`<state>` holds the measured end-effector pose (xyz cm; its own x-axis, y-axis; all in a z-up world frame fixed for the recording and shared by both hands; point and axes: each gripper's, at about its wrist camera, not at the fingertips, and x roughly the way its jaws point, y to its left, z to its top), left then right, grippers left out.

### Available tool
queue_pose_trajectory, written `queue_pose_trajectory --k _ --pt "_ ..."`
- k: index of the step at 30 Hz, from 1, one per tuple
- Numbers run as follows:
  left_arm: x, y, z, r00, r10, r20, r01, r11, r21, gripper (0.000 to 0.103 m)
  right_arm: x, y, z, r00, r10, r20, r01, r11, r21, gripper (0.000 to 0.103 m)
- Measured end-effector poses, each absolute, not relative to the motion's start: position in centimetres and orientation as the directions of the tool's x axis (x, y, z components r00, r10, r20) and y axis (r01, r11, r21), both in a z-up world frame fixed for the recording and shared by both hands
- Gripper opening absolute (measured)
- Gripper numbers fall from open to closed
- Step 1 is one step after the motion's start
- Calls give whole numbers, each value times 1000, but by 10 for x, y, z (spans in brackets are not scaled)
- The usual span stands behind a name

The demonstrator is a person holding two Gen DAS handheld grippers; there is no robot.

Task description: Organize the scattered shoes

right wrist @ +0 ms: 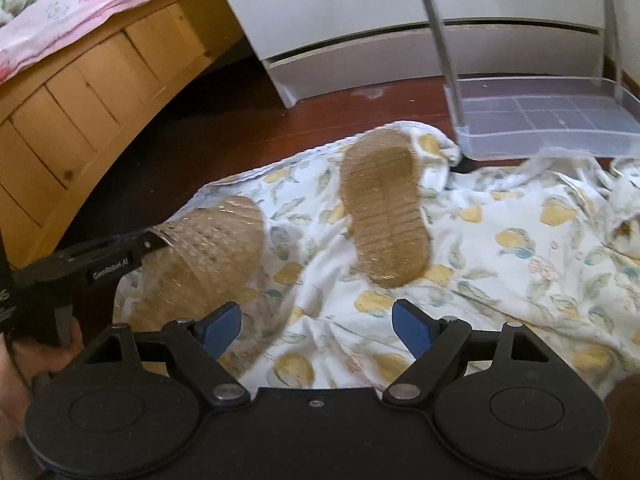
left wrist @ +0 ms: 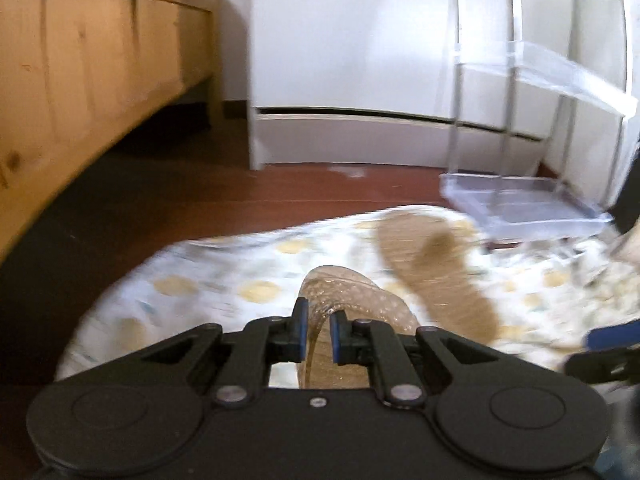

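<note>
My left gripper (left wrist: 318,320) is shut on the thin upper edge of a translucent tan slipper (left wrist: 356,300), which hangs just above the floral cloth (left wrist: 224,280). In the right wrist view that slipper (right wrist: 216,248) hangs from the left gripper (right wrist: 150,242) at the left. A second tan slipper (right wrist: 384,208) lies sole up on the cloth, ahead of my right gripper (right wrist: 318,324), which stands open over the cloth with nothing between its fingers. That upturned slipper (left wrist: 432,272) is blurred in the left wrist view. A clear plastic shoe rack (right wrist: 540,120) stands beyond it.
A wooden bed frame (left wrist: 80,80) with pink bedding (right wrist: 60,16) runs along the left. A white cabinet (left wrist: 352,60) stands behind the rack (left wrist: 520,208). Dark red floor (left wrist: 180,184) lies between bed and cloth (right wrist: 500,280). A hand (right wrist: 24,360) holds the left gripper's handle.
</note>
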<state>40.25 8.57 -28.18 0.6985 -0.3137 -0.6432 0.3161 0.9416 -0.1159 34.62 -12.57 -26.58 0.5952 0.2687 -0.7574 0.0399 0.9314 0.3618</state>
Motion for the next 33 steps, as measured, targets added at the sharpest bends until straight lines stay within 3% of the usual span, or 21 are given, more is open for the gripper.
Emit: queue_pose_trajectory --k 4,9,12,16,19,22,24,26,31,33 --pt "393 46 -295 679 -317 -662 336 936 -104 10 336 -145 -270 592 248 -767 74 931 357 87" --pt "390 24 -329 655 -237 -718 319 948 -22 11 326 -162 -273 592 231 -772 95 931 352 87" --pt "391 34 -335 629 -251 -736 301 951 -67 14 323 -166 -274 590 235 -772 98 929 357 87" --pt "387 40 -329 624 -243 -742 304 951 -56 44 324 -162 -275 586 245 -773 75 933 352 87" --pt "381 48 -318 624 -219 -750 281 958 -46 59 330 -151 -275 580 256 -773 22 944 329 87" --pt "374 67 -301 623 -193 -758 220 973 -67 86 344 -135 -278 538 298 -789 -109 952 285 87" --pt "372 76 -292 612 -184 -769 201 977 -73 88 355 -123 -281 484 331 -810 -225 942 250 86" --pt "371 84 -286 604 -173 -778 201 978 -62 97 370 -105 -285 428 328 -842 -387 909 157 86" --pt "372 102 -277 568 -156 -808 203 978 -46 99 416 -72 -291 313 288 -905 -737 675 -40 87" --pt "374 105 -277 554 -160 -817 208 977 -50 99 434 -64 -294 272 273 -923 -803 592 -62 87"
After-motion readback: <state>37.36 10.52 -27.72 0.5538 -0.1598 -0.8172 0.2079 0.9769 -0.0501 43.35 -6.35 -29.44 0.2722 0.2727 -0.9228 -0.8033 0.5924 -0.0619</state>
